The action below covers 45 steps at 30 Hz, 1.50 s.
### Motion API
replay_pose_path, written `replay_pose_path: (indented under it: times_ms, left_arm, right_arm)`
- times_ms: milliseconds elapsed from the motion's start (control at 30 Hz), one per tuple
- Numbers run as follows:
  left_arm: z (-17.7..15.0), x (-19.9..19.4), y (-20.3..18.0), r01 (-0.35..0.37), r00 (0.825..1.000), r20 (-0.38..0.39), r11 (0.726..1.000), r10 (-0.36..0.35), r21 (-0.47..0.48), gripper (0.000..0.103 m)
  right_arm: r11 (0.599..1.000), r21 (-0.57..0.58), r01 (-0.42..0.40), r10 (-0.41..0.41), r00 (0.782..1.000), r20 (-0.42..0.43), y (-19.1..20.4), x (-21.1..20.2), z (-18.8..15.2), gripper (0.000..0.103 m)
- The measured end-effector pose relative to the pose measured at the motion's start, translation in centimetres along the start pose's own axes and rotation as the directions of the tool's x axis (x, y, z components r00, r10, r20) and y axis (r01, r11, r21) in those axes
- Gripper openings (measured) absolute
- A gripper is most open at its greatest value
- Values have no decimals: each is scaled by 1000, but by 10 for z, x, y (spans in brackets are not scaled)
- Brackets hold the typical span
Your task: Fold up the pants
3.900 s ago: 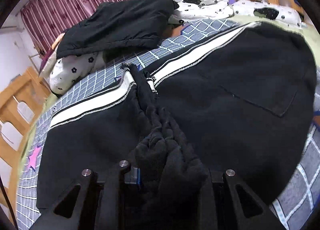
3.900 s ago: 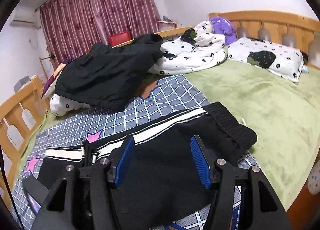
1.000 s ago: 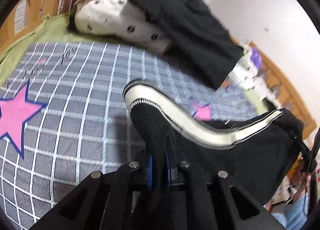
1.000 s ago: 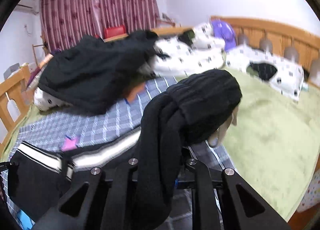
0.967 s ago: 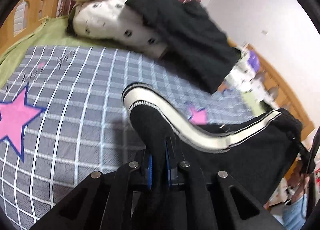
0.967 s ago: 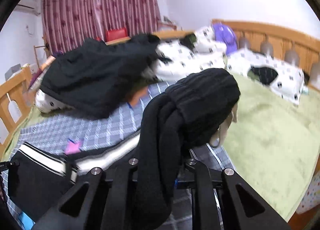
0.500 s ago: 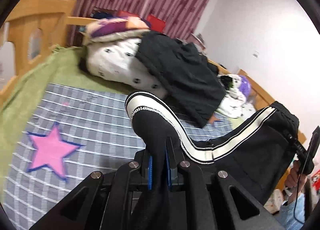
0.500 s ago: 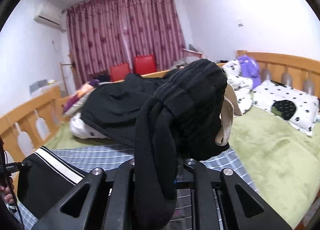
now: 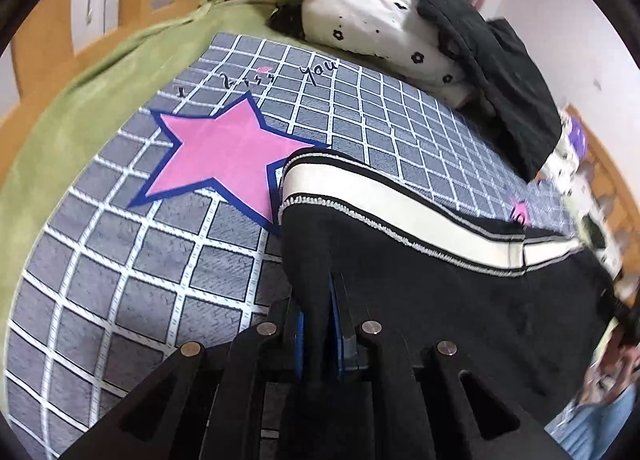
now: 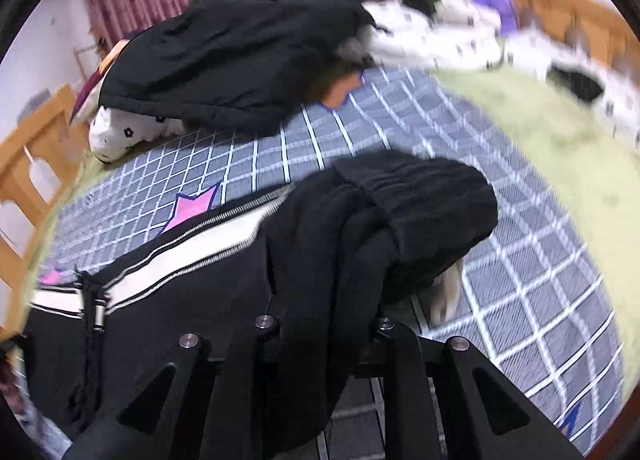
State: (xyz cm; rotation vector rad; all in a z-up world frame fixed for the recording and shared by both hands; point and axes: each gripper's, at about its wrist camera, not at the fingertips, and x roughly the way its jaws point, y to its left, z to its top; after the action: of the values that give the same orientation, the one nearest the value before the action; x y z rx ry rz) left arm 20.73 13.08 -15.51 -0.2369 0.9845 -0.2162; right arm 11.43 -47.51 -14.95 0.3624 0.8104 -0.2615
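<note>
Both tongs tilt steeply down, left tongs and right tongs clamping the pants.

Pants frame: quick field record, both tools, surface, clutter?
item: black pants with white side stripe
left tool: shut on pants' striped end
right tool: shut on bunched black ribbed waistband
surface: grey grid blanket with pink stars over green bedspread
clutter: black jacket on floral pillow
</note>
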Motion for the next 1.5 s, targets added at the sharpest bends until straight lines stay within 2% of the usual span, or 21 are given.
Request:
replay_pose_path:
  times_ms: [67,133,200,267,333,400,467,600,700,833,900,933,967,1000,1067,1100,1200,1333,1400,1433,1500]
  left_arm:
    - [-1,1,-1,-21,1000,1,1000,21,6,16]
    - [-6,5,-1,-77,997,-6,997,77,18,25]
    - [-11,7,0,-100,995,-21,995,100,16,28]
    - [-12,8,4,-137,989,-47,990,138,19,39]
    - [-15,6,5,-200,978,-49,979,202,30,62]
    - [-17,-3,8,-245,969,-19,969,245,27,62]
    - [-14,-12,12,-245,970,-7,970,245,8,62]
    - [-8,-31,16,-158,985,66,986,162,-54,62]
    - [-9,-29,13,-76,995,59,994,81,-75,62]
    - [-15,-21,-1,-89,995,40,995,91,-45,62]
    - [-17,-21,-8,-96,995,40,995,96,-21,62]
    - [-18,-22,-12,-96,994,43,995,96,-13,62]
    - [-20,-24,-14,-91,995,44,996,92,-9,62]
    - [-22,-27,-16,-78,996,43,997,78,-9,62]
    - [-28,-33,-21,-39,998,41,999,39,-11,62]
    - [-33,-36,-25,-26,999,40,1000,27,-2,62]
    - [-48,-36,-34,-40,999,25,999,39,35,62]
    - [-82,-24,-43,-69,997,-24,996,70,54,62]
    - [-94,-21,-52,-107,994,-15,988,109,113,62]
    - [-101,-23,-62,-150,989,12,974,150,171,62]
    - [-105,-27,-70,-161,987,17,965,161,206,62]
  right_arm:
    - [999,-29,32,-33,999,-37,3,3,-9,17]
    - [993,-85,86,-92,993,-78,9,9,-18,18]
    - [989,-107,99,-111,987,-118,11,11,-24,22]
    - [990,-109,87,-103,983,-155,4,9,-30,29]
    - [992,-96,81,-97,980,-175,-4,6,-33,35]
    - [994,-79,76,-89,979,-183,-12,1,-40,40]
    - [993,-85,84,-98,979,-177,-16,-9,-45,42]
    - [995,-76,70,-78,990,-117,-22,-30,-52,43]
    - [994,-75,74,-79,995,-67,-22,-41,-51,43]
    - [996,-54,69,-68,998,9,-21,-49,-45,43]
    - [994,-62,85,-85,996,-1,-18,-41,-43,42]
    - [990,-82,112,-114,993,-16,-16,-34,-43,36]
    - [979,-116,166,-173,984,-51,-13,-22,-44,29]
    - [972,-137,193,-206,975,-85,-12,-11,-46,29]
    - [966,-159,205,-232,956,-180,-10,9,-55,27]
    - [965,-163,206,-235,955,-179,-8,9,-56,27]
    - [952,-208,223,-254,957,-140,1,1,-54,27]
    - [975,-128,179,-194,975,-112,-1,-20,-48,27]
    - [978,-110,178,-186,980,-68,0,-30,-44,27]
    - [977,-113,183,-190,980,-52,3,-34,-42,27]
    - [973,-125,195,-201,979,-36,9,-37,-40,29]
